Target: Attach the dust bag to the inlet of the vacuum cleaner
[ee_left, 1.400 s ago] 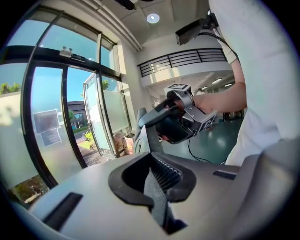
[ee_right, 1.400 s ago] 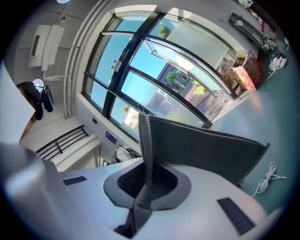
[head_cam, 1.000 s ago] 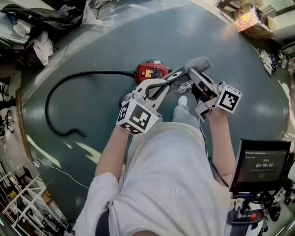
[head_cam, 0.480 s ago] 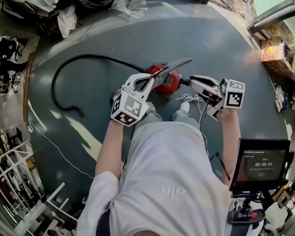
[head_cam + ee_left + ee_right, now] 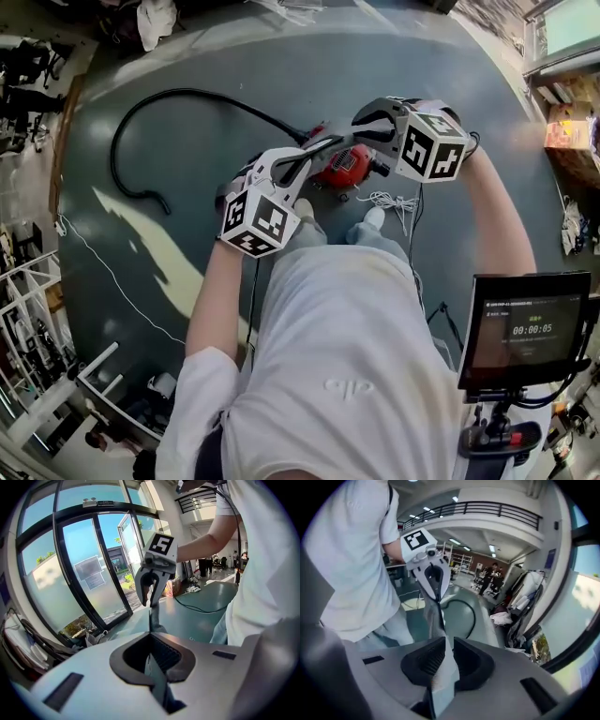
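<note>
Only your head view shows the red vacuum cleaner [image 5: 345,169] on the floor [image 5: 187,141]; gripper views show left tongs [image 5: 151,654] and right tongs [image 5: 446,660] both clamping the thin grey dust bag [image 5: 153,613].

dust bag [image 5: 440,667]: seen as matt grey cloth | vacuum cleaner [image 5: 345,167]: seen as glossy red plastic | hose [image 5: 187,92]: matt black | floor [image 5: 187,150]: smooth, faintly sheened

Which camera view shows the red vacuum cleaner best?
The head view: the red vacuum cleaner sits on the floor, only partly covered. Neither gripper view shows it; the right gripper view shows just the black hose.
</note>
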Demonstrator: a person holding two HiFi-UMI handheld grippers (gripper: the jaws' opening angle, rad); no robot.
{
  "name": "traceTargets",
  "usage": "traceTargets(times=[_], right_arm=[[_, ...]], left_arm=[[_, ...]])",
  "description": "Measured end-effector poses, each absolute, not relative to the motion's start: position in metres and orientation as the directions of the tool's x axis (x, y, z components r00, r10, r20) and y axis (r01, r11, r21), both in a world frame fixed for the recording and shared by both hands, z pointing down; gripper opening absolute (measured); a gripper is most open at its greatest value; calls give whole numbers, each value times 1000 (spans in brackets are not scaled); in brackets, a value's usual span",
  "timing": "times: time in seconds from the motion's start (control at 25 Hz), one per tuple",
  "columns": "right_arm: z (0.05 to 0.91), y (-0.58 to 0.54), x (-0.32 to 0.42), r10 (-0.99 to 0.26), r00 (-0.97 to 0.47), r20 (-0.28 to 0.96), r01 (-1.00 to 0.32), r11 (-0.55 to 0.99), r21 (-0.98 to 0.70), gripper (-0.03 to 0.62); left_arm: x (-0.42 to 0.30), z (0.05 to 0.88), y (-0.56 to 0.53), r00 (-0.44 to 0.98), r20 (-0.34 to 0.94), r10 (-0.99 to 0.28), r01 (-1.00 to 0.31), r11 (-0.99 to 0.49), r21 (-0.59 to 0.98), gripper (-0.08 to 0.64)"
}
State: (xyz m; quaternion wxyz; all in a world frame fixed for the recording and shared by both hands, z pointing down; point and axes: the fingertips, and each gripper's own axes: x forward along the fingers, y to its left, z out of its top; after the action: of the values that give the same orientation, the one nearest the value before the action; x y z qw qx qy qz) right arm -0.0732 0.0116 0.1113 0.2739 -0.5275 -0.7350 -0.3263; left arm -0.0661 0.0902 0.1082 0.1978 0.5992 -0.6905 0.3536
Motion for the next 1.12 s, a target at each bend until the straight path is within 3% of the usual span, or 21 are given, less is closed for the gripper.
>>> traceTargets(times=[0.32, 0.56, 0.64, 1.0, 1.12], right_arm=[[129, 33, -51, 585, -159, 796, 985, 43, 165, 61], [127, 33, -36, 613, -134, 778, 990, 41, 138, 58], [126, 41, -35, 619, -141, 772, 987, 28, 158, 26], [162, 11, -8, 497, -178, 849, 981, 22, 193, 15], [194, -15, 17, 454, -134, 881, 991, 38, 131, 15]], left_arm=[[-50, 105, 94, -181, 693, -698, -972, 20, -234, 10], [-39, 102, 88, -153, 677, -720, -978, 14, -207, 10], [-39, 104, 87, -148, 681, -717, -976, -5, -218, 9], [-9, 139, 55, -54, 689, -723, -991, -47, -127, 10], [16, 175, 30, 15, 685, -729, -999, -37, -17, 10]])
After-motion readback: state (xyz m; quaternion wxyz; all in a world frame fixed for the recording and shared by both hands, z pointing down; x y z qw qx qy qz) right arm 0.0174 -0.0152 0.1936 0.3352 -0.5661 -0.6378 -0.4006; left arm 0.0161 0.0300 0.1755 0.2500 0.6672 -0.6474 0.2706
